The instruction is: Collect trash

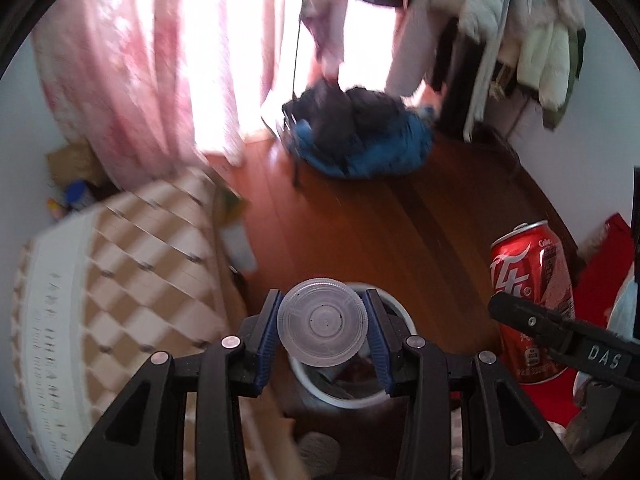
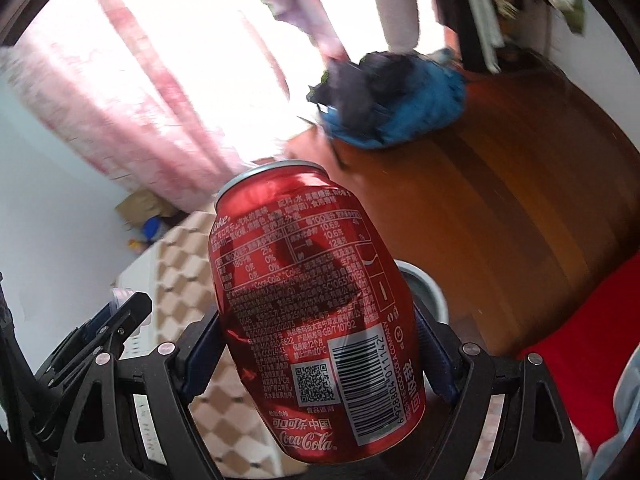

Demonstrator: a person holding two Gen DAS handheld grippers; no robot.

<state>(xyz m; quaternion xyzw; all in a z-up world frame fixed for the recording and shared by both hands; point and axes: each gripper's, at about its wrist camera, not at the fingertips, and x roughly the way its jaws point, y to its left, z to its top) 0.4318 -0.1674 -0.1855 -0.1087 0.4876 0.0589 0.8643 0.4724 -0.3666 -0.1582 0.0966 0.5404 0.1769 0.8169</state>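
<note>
My left gripper (image 1: 323,322) is shut on a clear round plastic lid (image 1: 322,322), held above a white trash bin (image 1: 384,392) that stands on the wooden floor below. My right gripper (image 2: 316,344) is shut on a red Coca-Cola can (image 2: 308,300), held upright in the air. The can (image 1: 532,300) and one right finger (image 1: 560,332) also show at the right of the left wrist view. The bin's rim (image 2: 428,288) shows behind the can in the right wrist view. The left gripper (image 2: 108,328) shows at the lower left there.
A bed with a checkered cover (image 1: 132,280) lies at the left. A blue and black bundle (image 1: 360,136) sits on the wooden floor (image 1: 380,232) by pink curtains (image 1: 132,80). Clothes (image 1: 520,40) hang at the right. A red cloth (image 2: 592,340) is at the right.
</note>
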